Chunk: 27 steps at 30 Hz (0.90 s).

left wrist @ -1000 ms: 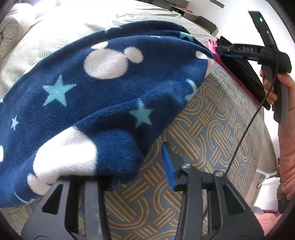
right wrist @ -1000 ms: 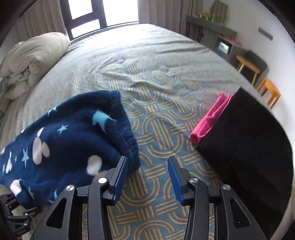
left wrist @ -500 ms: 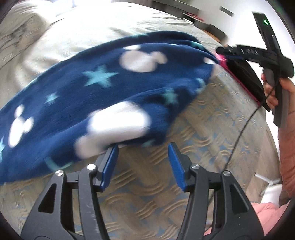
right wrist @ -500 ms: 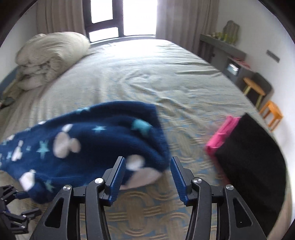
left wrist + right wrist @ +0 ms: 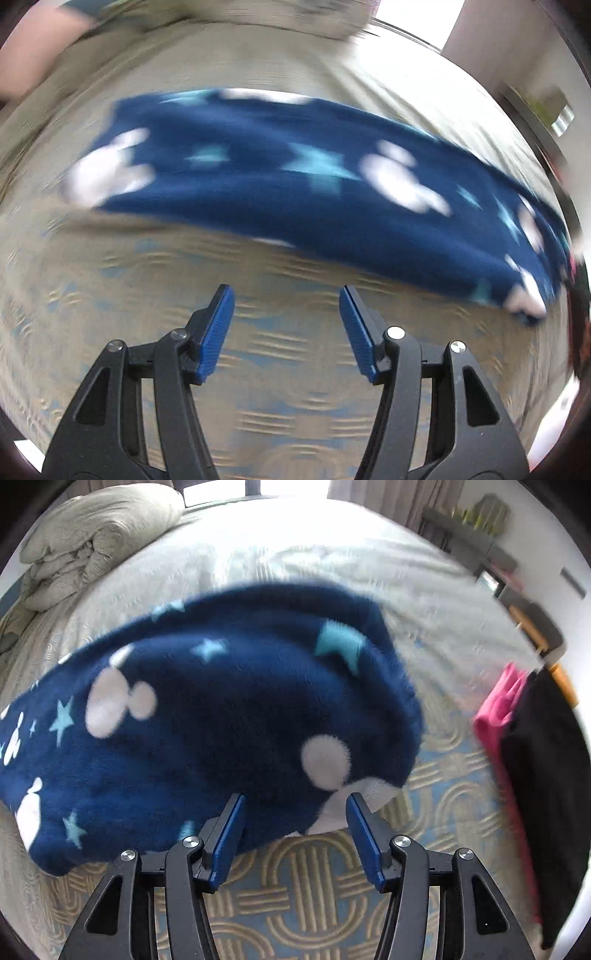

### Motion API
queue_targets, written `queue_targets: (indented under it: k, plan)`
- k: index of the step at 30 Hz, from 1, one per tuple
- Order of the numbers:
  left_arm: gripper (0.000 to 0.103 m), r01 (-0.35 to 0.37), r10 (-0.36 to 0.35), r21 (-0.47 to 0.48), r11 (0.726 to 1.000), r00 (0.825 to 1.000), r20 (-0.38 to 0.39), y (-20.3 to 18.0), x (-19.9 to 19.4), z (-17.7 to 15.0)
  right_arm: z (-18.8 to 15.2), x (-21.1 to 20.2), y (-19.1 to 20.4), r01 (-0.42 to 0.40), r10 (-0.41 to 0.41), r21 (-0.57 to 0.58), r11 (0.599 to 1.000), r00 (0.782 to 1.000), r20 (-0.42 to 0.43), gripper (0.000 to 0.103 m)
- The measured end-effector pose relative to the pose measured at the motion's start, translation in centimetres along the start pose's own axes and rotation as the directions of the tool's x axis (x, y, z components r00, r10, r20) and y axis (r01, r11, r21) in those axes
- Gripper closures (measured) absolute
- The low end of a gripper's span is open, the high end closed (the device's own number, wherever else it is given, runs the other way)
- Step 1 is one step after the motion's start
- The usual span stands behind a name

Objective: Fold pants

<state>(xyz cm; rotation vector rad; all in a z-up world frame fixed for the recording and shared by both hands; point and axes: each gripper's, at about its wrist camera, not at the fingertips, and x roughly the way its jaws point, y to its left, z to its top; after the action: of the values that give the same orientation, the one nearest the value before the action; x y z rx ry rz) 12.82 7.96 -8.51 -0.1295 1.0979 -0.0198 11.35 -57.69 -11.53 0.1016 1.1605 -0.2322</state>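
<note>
**While both grippers gape, the fleece pants lie loose on the bed**

Though the left wrist view is badly smeared by motion blur, the left gripper (image 5: 286, 299) clearly has its 2 blue-padded fingers (image 5: 218, 328) spread wide with nothing between them. The navy pants (image 5: 295, 184), printed with white mouse heads and pale blue stars, stretch as a long band from 9 o'clock to 3 o'clock across the upper half of that view, well beyond the fingertips and not touching them. Only the patterned bedspread (image 5: 280, 369) shows in the gap between the fingers.

From the right wrist view, the right gripper (image 5: 295, 801) is likewise parted. Here the pants (image 5: 221, 720) sit as a rounded heap filling the frame from 9 o'clock to the centre, and their near edge reaches down between the 2 fingers (image 5: 229, 830). A white patch of the fabric lies just beside the tip of the 2nd finger at 5 o'clock of the heap. Whether either pad actually touches the fleece cannot be told; neither is clamped on it.

At 3 o'clock, apart from the pants, a pink folded garment (image 5: 495, 716) lies against a black one (image 5: 546, 775). A bundled grey duvet (image 5: 92, 535) rests at 11 o'clock.
</note>
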Motion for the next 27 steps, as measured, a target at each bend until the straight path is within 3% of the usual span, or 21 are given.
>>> queue_targets:
  k: [5,10,12,14,15,16,17,20,23,25,27]
  plan:
    - [0.043,-0.034,0.037,-0.191,0.981,0.999,0.014,7.1,1.0,1.8,0.9,-3.0,6.5,-0.134,0.138,-0.122,0.983,0.99,0.029,0.041]
    - [0.043,0.009,-0.004,-0.356,0.934,1.0,0.015,12.0,3.3,4.0,0.4,-3.7,15.0,-0.225,0.23,-0.287,0.931,0.973,-0.017,0.04]
    - [0.043,0.06,-0.046,-0.395,0.917,0.998,0.044,13.2,4.0,5.1,0.0,-3.9,18.5,-0.243,0.247,-0.355,0.903,0.968,-0.033,0.04]
    - [0.046,0.066,-0.044,-0.401,0.914,0.997,0.065,13.7,4.2,6.0,-0.9,-3.8,20.9,-0.251,0.253,-0.401,0.881,0.966,-0.051,0.04]
    - [0.056,0.065,-0.035,-0.402,0.913,0.996,0.081,13.8,4.4,6.7,-1.1,-3.7,21.9,-0.249,0.247,-0.422,0.872,0.967,-0.059,0.04]
    - [0.085,0.066,-0.031,-0.398,0.915,0.995,0.094,13.8,4.4,7.4,-1.3,-3.4,23.1,-0.238,0.233,-0.45,0.861,0.97,-0.069,0.04]
    - [0.092,0.064,-0.027,-0.389,0.919,0.995,0.101,13.8,4.3,8.0,-1.5,-3.2,23.9,-0.231,0.221,-0.468,0.853,0.972,-0.076,0.04]
    - [0.094,0.066,-0.006,-0.309,0.949,0.981,0.193,13.6,2.5,10.4,-1.1,-2.2,24.3,-0.223,0.199,-0.488,0.844,0.975,-0.1,0.04]
    - [0.094,0.019,0.04,-0.206,0.978,0.961,0.275,12.3,0.9,13.1,-1.1,-1.7,24.6,-0.224,0.193,-0.475,0.851,0.975,-0.114,0.04]
    - [0.092,0.006,0.044,-0.18,0.984,0.961,0.272,12.0,1.2,14.1,-1.1,-1.2,24.5,-0.228,0.192,-0.453,0.862,0.974,-0.124,0.04]
    - [0.087,-0.075,0.114,-0.164,0.984,0.963,0.245,12.4,2.3,14.0,-1.3,-0.8,24.3,-0.233,0.192,-0.433,0.871,0.972,-0.137,0.04]
